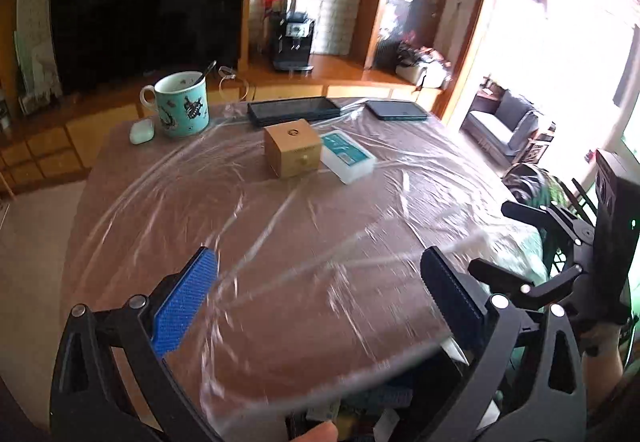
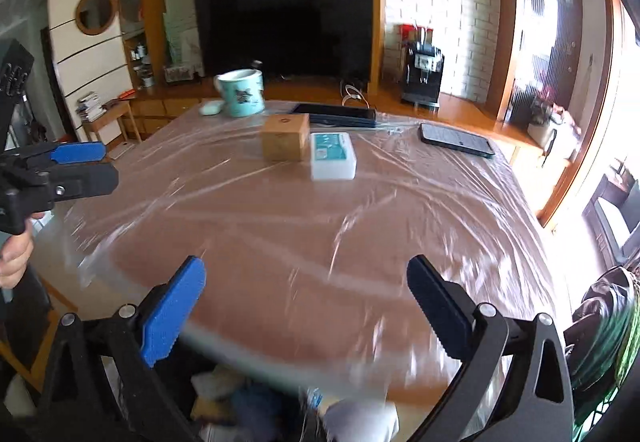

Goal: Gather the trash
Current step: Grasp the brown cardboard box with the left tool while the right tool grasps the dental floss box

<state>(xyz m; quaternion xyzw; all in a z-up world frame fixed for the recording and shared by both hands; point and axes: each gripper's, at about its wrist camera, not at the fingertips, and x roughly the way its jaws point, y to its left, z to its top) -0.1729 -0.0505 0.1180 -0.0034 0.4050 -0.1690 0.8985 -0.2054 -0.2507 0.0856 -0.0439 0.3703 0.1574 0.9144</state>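
My left gripper (image 1: 320, 258) hangs open over the near part of the table (image 1: 132, 170), with nothing between its blue and black fingers. My right gripper (image 2: 306, 262) is open and empty as well, above the table's near edge. Each shows in the other's view: the right gripper (image 1: 492, 236) at the far right, the left gripper (image 2: 110, 164) at the far left. Below the table edge lies a blurred heap of mixed scraps (image 2: 240, 398), also visible in the left wrist view as scraps (image 1: 360, 410). I cannot tell what holds them.
A crinkled clear plastic sheet (image 2: 360, 210) covers the table. On it stand a teal mug (image 1: 182, 104) with a spoon, a white earbud case (image 1: 141, 131), a small wooden box (image 1: 292, 152), a white box with a teal label (image 1: 348, 156), a tablet (image 1: 292, 109) and a phone (image 1: 396, 110).
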